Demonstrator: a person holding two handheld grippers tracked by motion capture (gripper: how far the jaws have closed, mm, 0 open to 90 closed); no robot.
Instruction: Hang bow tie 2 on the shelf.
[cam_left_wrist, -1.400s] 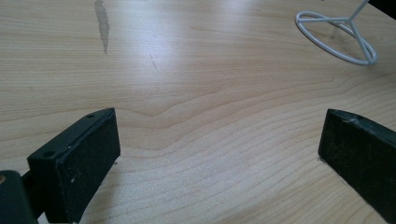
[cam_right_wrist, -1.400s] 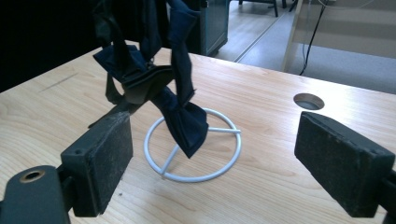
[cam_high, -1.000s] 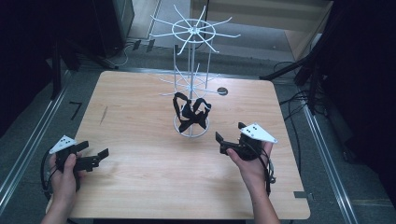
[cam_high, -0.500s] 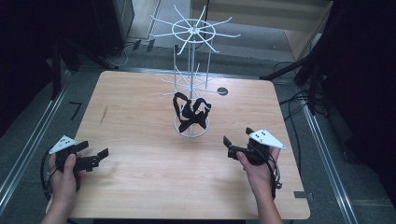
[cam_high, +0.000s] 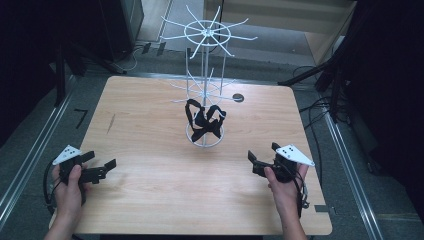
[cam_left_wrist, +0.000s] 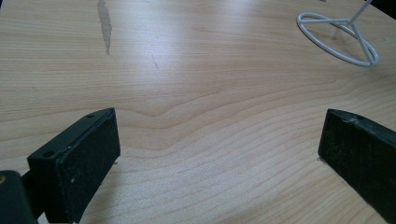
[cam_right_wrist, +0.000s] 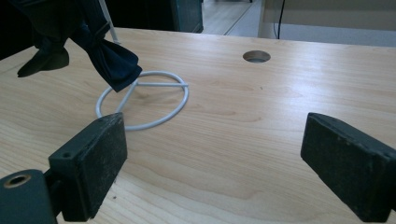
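standing mid-table (cam_high: 150, 130), the white wire rack (cam_high: 204, 80), with the black strappy garment (cam_high: 204, 120) hung from a lower arm, drooping just above the ring base (cam_right_wrist: 142, 100). resting low at the near corners, well apart from the rack: left gripper (cam_high: 102, 170) and right gripper (cam_high: 252, 161), jaws of both spread wide, nothing between them. looks like a pause between steps, garment hung, no grasp begun. judged next: bringing the nearer right gripper toward the garment, closing on a loose fold without snagging the wires.
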